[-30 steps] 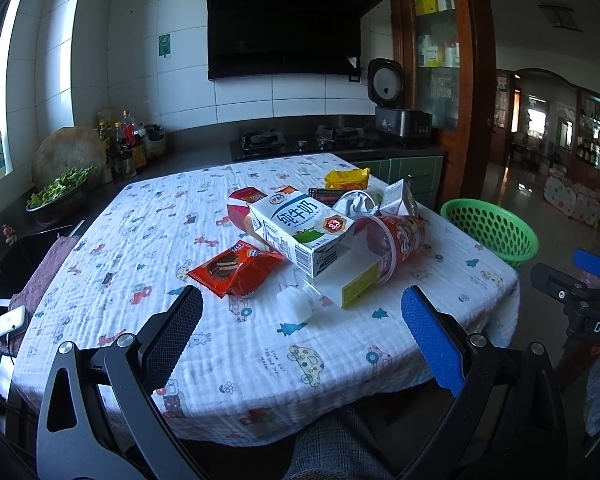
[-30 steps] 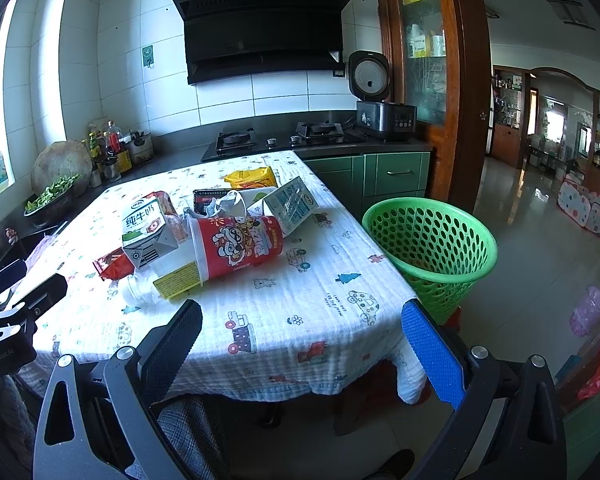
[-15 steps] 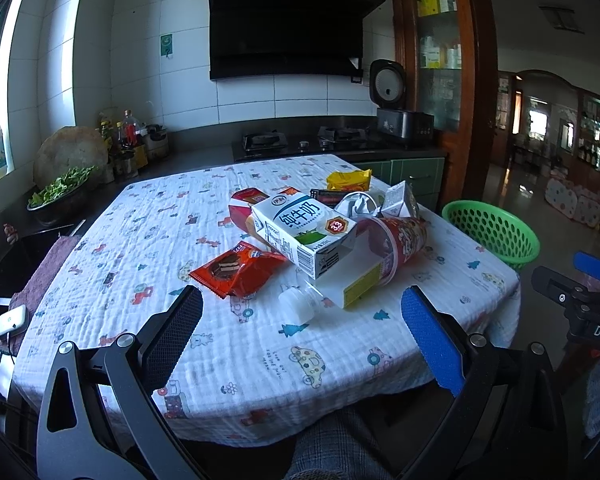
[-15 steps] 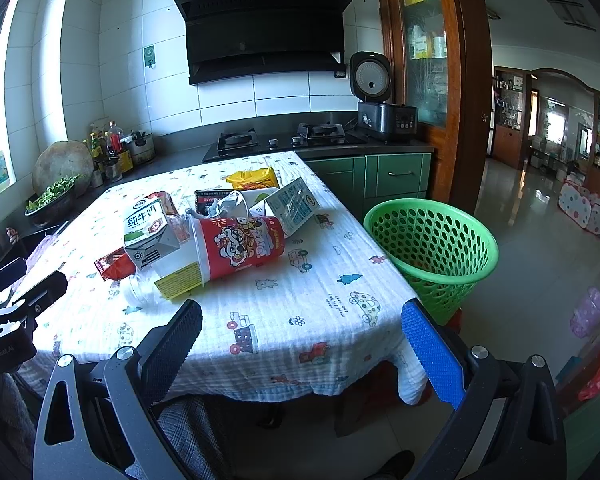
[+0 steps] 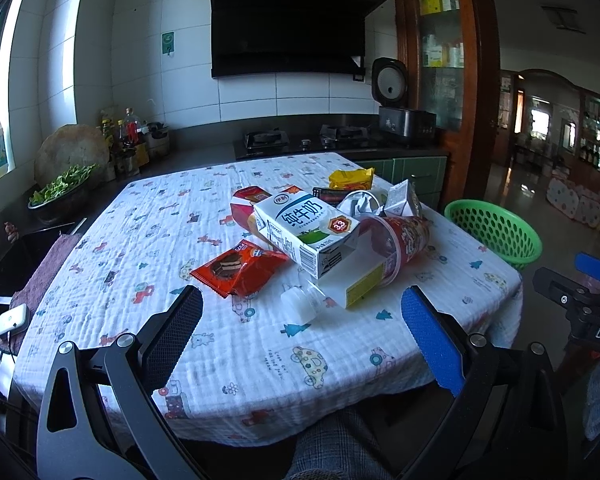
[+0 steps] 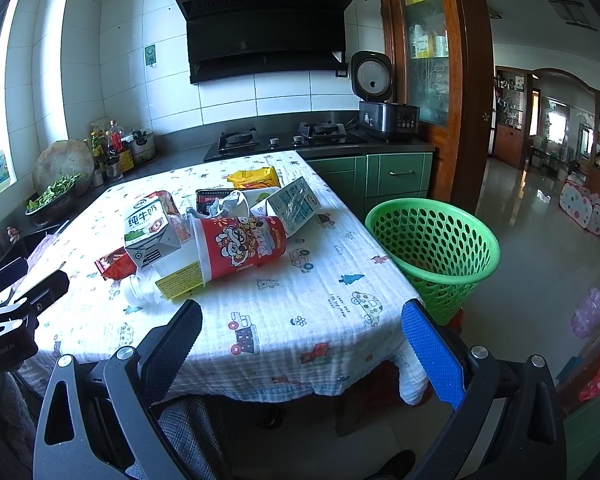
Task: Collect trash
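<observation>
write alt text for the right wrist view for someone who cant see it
An open right gripper hangs empty before a table in a kitchen, where trash is heaped: a red paper cup on its side, a milk carton, a yellow wrapper. A green basket stands on the floor at the table's right edge; the left gripper shows at far left.

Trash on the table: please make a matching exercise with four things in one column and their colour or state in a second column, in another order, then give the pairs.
Things:
1. milk carton
2. snack cup
3. biscuit wrapper
4. basket

Descriptions:
A. green, perforated, standing beside the table
B. red with cartoon print, lying on its side
C. white with green print, lying tilted on other trash
D. orange-red, flat on the tablecloth

Pairs: 1-C, 2-B, 3-D, 4-A
</observation>
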The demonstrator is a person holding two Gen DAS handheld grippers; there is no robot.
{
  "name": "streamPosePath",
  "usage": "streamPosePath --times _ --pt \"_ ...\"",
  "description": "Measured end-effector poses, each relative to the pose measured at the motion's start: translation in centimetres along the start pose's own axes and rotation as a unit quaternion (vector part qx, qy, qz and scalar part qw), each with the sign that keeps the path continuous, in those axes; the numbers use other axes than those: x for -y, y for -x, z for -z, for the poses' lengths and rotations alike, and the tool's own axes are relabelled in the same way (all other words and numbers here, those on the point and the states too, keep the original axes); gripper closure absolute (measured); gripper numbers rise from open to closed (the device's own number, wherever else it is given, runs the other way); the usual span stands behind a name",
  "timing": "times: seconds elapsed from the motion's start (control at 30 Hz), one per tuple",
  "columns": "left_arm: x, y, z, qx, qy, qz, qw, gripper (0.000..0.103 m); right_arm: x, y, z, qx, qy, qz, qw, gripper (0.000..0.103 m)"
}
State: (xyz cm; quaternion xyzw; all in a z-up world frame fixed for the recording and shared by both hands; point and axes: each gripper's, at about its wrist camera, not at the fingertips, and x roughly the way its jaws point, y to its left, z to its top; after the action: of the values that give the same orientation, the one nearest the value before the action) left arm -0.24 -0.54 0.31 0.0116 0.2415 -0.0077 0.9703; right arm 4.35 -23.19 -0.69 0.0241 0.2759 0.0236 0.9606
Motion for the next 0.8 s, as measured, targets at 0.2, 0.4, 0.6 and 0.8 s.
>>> streamPosePath --times 0.2,0.4,0.6,0.8 --pt "-0.05 -0.08 0.02 -0.001 0.001 -0.001 1.0000 0.005 -0.11 -0.15 -0.05 -0.001 0.002 -0.001 1.000 0.006" --pt "-0.11 -0.13 0.04 -0.001 0.000 -0.002 1.0000 0.005 -0.06 -0.12 -0.06 -0.001 0.000 -0.002 1.000 0.006" --pt "-0.26 -0.44 0.15 -0.005 0.002 -0.003 1.0000 0.005 -0.25 -0.29 -0.04 -0.002 0.003 -0.004 1.000 0.006" --pt "-0.55 -0.84 0.13 -0.009 0.006 -0.005 0.9999 0.005 -0.76 -0.79 -0.03 -0.006 0.012 -0.006 1.000 0.006"
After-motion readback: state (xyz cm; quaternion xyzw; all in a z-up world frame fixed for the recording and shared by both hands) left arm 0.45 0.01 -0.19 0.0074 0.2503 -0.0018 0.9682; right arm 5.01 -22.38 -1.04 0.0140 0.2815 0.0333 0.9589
